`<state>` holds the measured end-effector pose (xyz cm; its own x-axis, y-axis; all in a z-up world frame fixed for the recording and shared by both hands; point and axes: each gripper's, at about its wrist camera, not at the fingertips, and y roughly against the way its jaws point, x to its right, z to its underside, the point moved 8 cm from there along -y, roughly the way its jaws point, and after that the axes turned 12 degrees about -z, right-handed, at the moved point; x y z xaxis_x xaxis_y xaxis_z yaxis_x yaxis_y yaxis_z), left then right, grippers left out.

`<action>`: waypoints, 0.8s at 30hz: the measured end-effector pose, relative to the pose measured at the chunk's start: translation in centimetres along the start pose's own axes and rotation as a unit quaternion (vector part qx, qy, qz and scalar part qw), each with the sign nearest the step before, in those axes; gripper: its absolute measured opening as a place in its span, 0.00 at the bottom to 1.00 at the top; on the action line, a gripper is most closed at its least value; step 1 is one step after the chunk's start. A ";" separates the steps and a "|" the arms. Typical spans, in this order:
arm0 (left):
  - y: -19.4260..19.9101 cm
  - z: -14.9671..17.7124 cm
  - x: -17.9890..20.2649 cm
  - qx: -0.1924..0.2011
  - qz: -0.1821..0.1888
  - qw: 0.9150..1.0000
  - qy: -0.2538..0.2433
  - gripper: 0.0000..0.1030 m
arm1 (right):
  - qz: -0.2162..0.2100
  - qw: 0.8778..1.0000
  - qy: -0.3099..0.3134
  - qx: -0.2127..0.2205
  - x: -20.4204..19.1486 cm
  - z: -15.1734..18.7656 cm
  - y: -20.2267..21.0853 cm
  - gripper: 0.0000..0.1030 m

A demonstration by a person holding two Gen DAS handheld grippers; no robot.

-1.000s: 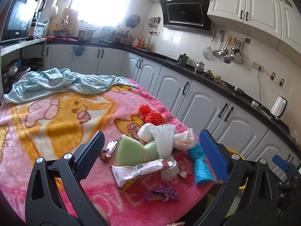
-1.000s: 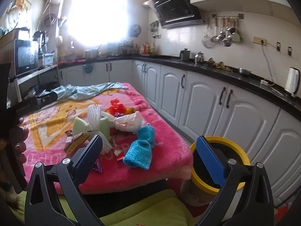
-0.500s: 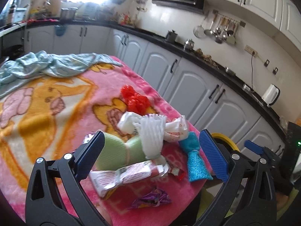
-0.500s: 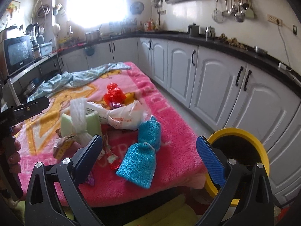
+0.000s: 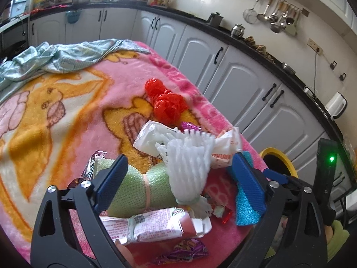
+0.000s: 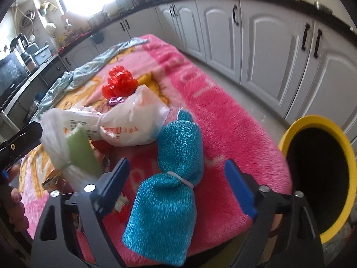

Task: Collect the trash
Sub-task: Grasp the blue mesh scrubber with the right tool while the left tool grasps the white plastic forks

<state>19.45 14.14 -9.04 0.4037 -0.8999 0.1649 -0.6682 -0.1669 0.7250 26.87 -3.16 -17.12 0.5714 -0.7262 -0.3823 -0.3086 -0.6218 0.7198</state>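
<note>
Trash lies heaped on the pink blanket point(image 6: 223, 102) beside the yellow bin point(image 6: 348, 167). Right gripper point(image 6: 176, 178), jaws spread, straddles the blue mesh bundle point(image 6: 169, 192); left gripper point(image 5: 178, 174), likewise spread, straddles the green mesh bundle point(image 5: 138, 192), presumably for pickup.

Pink blanket point(image 5: 67, 93) with orange cartoon print; blue mesh bundle point(image 6: 169, 192); green mesh bundle point(image 5: 138, 187); red bag point(image 5: 166, 102); yellow-rimmed bin point(image 6: 343, 156).

The left wrist view looks down along its open fingers at the trash near the blanket's point(image 5: 55, 116) front edge. The right wrist view faces the front right corner, close over the blue mesh bundle point(image 6: 169, 192). Both show the yellow-rimmed bin point(image 6: 316, 178).
</note>
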 end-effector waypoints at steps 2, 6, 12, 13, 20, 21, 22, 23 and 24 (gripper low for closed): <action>-0.4 0.0 0.0 -0.008 0.005 1.000 0.006 0.75 | -0.008 1.000 -0.010 -0.005 0.2 -0.1 -0.6 0.74; -0.7 0.1 0.3 -0.015 0.002 1.000 -0.003 0.65 | -0.018 0.999 -0.029 -0.015 0.7 -0.2 -1.5 0.61; -1.0 0.4 1.4 -0.018 0.006 1.000 -0.017 0.34 | -0.039 0.997 -0.062 -0.018 2.2 0.2 -1.6 0.33; -1.0 0.3 1.5 -0.016 0.007 1.000 -0.020 0.30 | -0.042 0.997 -0.066 -0.014 2.5 0.3 -1.3 0.31; 0.2 -0.4 3.1 0.004 0.029 0.999 -0.041 0.14 | -0.043 0.996 -0.074 0.009 3.5 0.0 0.8 0.22; 0.4 -0.5 3.4 0.006 0.034 0.999 -0.042 0.14 | -0.041 0.996 -0.073 0.013 3.6 0.1 1.1 0.22; 0.5 -0.7 3.6 0.007 0.037 0.998 -0.043 0.13 | -0.041 0.996 -0.074 0.016 3.7 -0.1 1.4 0.22; 0.8 -0.9 3.9 0.009 0.041 0.998 -0.044 0.13 | -0.040 0.996 -0.074 0.022 3.9 -0.1 1.9 0.21; 1.0 -1.1 4.1 0.013 0.044 0.998 -0.046 0.13 | -0.040 0.996 -0.075 0.024 3.9 -0.2 2.0 0.21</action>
<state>21.13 10.67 -6.93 0.2853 -0.9442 0.1643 -0.7146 -0.0953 0.6930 28.68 -7.19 -17.02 0.4769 -0.7077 -0.5213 -0.3050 -0.6895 0.6569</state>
